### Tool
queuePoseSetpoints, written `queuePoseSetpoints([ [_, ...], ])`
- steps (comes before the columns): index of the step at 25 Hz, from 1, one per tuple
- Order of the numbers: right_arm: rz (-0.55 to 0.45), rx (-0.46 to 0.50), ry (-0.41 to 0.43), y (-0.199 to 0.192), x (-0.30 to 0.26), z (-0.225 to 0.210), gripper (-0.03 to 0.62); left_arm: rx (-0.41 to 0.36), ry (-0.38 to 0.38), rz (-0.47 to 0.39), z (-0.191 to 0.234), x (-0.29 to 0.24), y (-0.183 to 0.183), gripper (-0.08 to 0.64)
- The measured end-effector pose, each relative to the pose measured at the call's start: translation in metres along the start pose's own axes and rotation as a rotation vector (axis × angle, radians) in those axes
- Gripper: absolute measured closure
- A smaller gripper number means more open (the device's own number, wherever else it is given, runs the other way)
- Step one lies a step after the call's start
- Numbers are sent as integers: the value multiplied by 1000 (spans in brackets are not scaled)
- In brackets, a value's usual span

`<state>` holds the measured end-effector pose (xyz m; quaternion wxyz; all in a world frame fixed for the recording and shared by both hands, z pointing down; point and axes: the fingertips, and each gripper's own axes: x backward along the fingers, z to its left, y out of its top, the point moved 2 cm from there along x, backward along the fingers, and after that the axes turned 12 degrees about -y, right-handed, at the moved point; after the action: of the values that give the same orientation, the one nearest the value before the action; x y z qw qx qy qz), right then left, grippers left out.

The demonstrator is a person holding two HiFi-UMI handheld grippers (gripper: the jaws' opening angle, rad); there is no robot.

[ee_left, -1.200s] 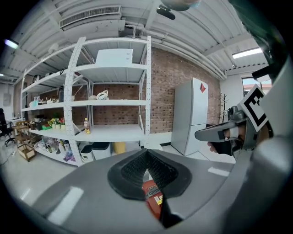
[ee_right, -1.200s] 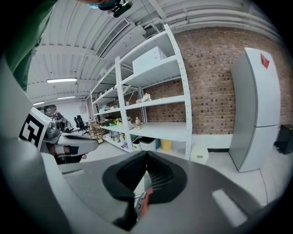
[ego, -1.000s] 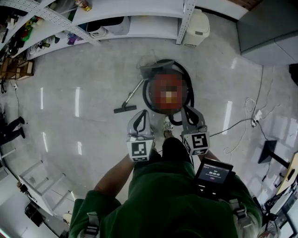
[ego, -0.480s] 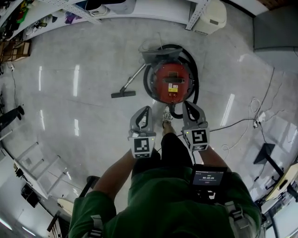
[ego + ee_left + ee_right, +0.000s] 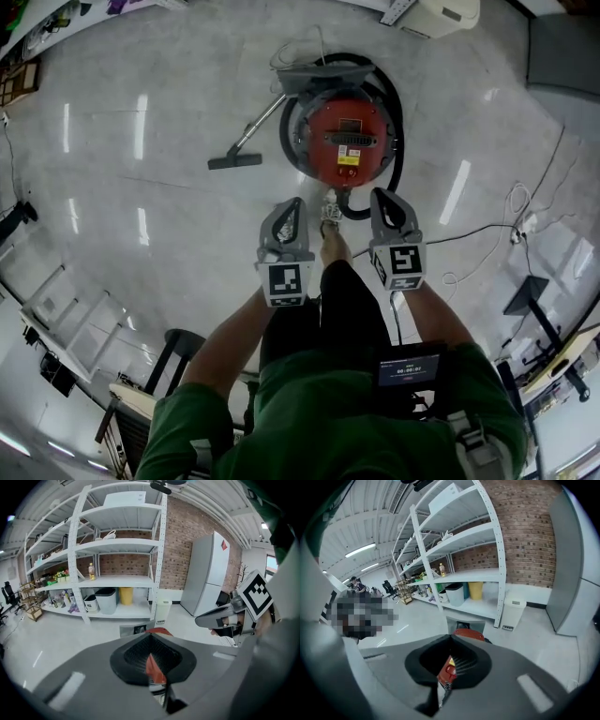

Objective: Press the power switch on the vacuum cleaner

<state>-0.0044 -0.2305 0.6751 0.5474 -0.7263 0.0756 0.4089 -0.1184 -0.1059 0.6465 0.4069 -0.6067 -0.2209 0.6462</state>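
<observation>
both my jaws are pressed together, holding nothing. the red vacuum cleaner sits on the floor at twelve o'clock, ahead of my left gripper and right gripper. the right looks slightly nearer.

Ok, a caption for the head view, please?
Person holds left tongs and right tongs, both shut, before red vacuum.

Green shirt, black shorts — grey left claw and right claw, black-white marker cubes, black chest screen.

Shelving, fridge, yellow bin, stool
</observation>
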Motion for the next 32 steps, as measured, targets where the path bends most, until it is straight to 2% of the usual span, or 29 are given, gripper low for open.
queuePoseSetpoints([
  [6, 69, 29, 15, -41, -28, -1, 592, 19, -48, 54, -1, -31, -38, 552],
  [12, 116, 77, 45, -74, -59, 3, 592, 24, -75, 80, 3, -53, -61, 552],
  [16, 144, 97, 61, -94, -79, 5, 592, 32, -78, 100, 6, -62, -76, 552],
  [21, 192, 52, 72, -116, -96, 7, 592, 50, -79, 117, 7, -74, -97, 552],
  [25, 211, 90, 77, -130, -104, 7, 592, 60, -80, 136, 7, -79, -110, 552],
  [32, 237, 95, 83, -148, -121, 7, 592, 74, -76, 149, 8, -88, -126, 552],
])
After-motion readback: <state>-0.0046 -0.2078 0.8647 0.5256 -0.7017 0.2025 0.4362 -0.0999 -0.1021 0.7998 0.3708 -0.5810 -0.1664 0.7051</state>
